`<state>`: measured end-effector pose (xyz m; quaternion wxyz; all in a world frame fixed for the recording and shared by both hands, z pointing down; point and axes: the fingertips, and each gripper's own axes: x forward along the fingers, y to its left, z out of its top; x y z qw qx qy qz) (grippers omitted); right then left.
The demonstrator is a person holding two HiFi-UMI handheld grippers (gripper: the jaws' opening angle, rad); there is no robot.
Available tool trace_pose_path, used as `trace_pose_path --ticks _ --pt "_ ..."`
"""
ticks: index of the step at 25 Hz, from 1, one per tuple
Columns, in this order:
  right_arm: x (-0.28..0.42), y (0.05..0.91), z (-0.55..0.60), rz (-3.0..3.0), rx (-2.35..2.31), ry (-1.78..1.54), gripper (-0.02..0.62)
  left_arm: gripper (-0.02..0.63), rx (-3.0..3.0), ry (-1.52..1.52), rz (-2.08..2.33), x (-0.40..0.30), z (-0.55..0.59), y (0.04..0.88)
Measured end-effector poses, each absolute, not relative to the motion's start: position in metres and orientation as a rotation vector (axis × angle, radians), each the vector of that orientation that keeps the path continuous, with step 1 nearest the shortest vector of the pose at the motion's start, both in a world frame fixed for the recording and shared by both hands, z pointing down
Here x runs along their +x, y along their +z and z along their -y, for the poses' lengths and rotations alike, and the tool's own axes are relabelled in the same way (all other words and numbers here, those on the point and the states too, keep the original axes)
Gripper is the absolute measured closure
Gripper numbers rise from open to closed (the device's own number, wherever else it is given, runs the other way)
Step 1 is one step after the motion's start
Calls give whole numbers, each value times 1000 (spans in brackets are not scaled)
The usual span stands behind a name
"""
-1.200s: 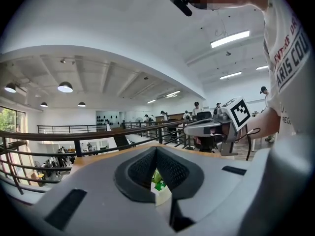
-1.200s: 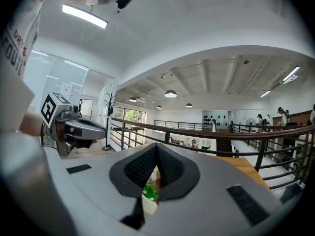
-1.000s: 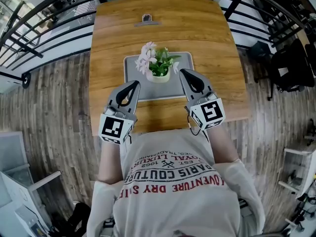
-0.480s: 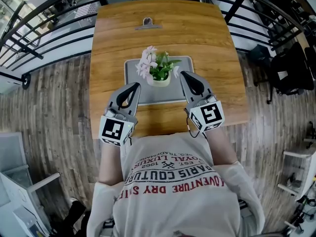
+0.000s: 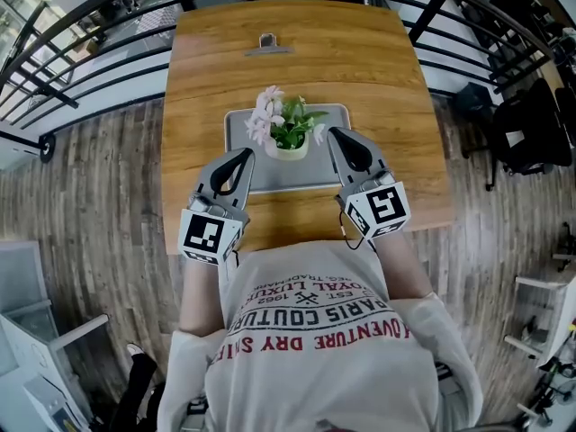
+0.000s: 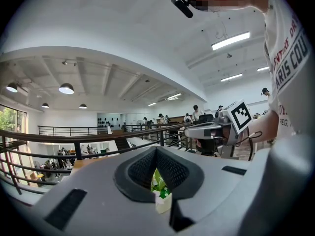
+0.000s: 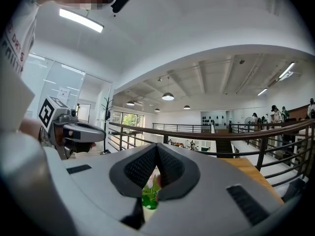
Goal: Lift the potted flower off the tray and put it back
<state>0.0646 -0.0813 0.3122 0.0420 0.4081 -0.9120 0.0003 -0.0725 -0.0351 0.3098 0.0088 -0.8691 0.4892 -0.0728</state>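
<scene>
A potted flower [image 5: 286,126] with pink blossoms and green leaves stands in a small white pot on the grey tray [image 5: 328,173] in the middle of the wooden table [image 5: 378,70]. My left gripper [image 5: 246,154] is shut and empty, its tip over the tray's left side, just left of the pot. My right gripper [image 5: 334,132] is also shut and empty, its tip just right of the leaves. In the left gripper view, the closed jaws [image 6: 156,149] leave a gap that shows the flower [image 6: 159,183]. The right gripper view shows the flower [image 7: 149,191] the same way below its closed jaws [image 7: 156,146].
A metal binder clip [image 5: 267,43] lies at the table's far side. Black railings [image 5: 81,25] run behind the table. Dark chairs [image 5: 526,124] stand to the right on the wood floor. The table's near edge is at the person's body.
The head view has shifted slightly, so the table sits a little lower in the picture. Both grippers and the pot keep their places.
</scene>
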Motion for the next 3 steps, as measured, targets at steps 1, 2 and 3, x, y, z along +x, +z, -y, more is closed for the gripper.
trace_pose_path --ticks 1,2,3 --pt "65 312 83 2788 1251 -4 569 594 -2713 -223 -1529 -72 36 309" --pt "65 312 84 2785 1254 -9 569 594 -2711 -219 -1529 -72 38 308" --pt "65 312 85 2783 1256 -14 569 594 -2709 -216 -1530 -72 39 308"
